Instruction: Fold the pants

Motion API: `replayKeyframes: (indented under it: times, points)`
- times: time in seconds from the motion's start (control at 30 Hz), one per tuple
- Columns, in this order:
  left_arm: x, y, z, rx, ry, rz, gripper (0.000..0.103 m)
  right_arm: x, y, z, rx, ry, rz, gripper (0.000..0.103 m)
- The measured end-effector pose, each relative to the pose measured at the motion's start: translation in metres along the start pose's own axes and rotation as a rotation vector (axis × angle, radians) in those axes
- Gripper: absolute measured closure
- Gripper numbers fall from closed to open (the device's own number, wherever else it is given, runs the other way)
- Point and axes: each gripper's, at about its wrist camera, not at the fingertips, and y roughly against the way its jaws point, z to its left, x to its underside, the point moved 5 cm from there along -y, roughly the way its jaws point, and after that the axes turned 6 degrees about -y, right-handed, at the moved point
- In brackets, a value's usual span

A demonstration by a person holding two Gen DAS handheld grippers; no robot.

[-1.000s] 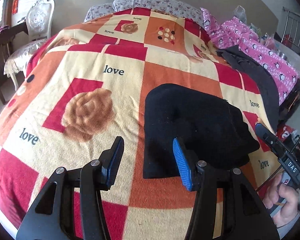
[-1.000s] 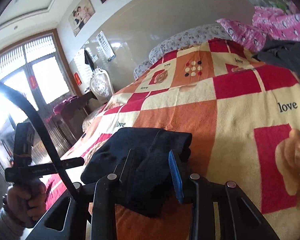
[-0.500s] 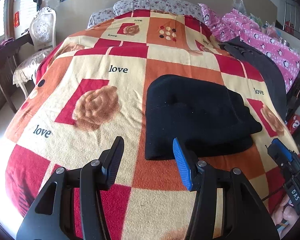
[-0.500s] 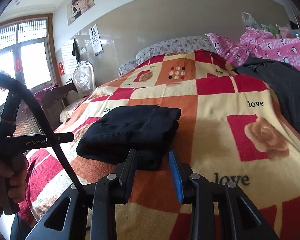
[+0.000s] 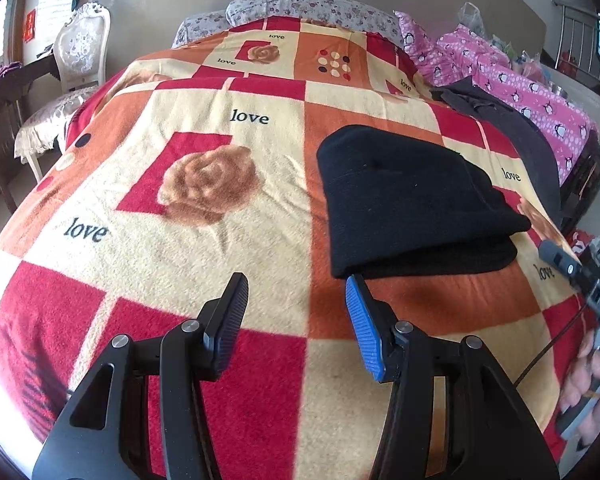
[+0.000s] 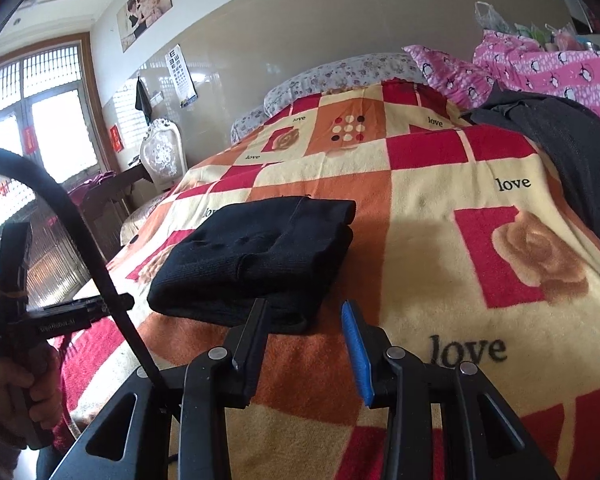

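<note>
I hold both grippers level above the checked red-and-orange blanket (image 5: 228, 208), left gripper (image 5: 296, 300) and right gripper (image 6: 306, 322) jaws spread, empty, near the folded black knit pants (image 5: 404, 200).

Left gripper (image 5: 296, 312): jaws spread wide, nothing btwn them, black pad on one side, blue pad on the other, pointing fwd and slightly down. Right gripper (image 6: 304, 336): jaws parted too, narrower gap, empty. Left hand (image 6: 16, 396) wraps its handle at lower left of right-wrist view; right hand (image 5: 592, 392) grips its handle at lower right edge, blurred.
</note>
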Motion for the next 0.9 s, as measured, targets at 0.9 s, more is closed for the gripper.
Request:
replayKeyframes:
  times: [0.9]
  points:
    - [0.013,-0.011,-0.013,0.070,-0.004,0.039,0.018,0.010,0.003,0.043,0.082,0.231,0.008,0.066]
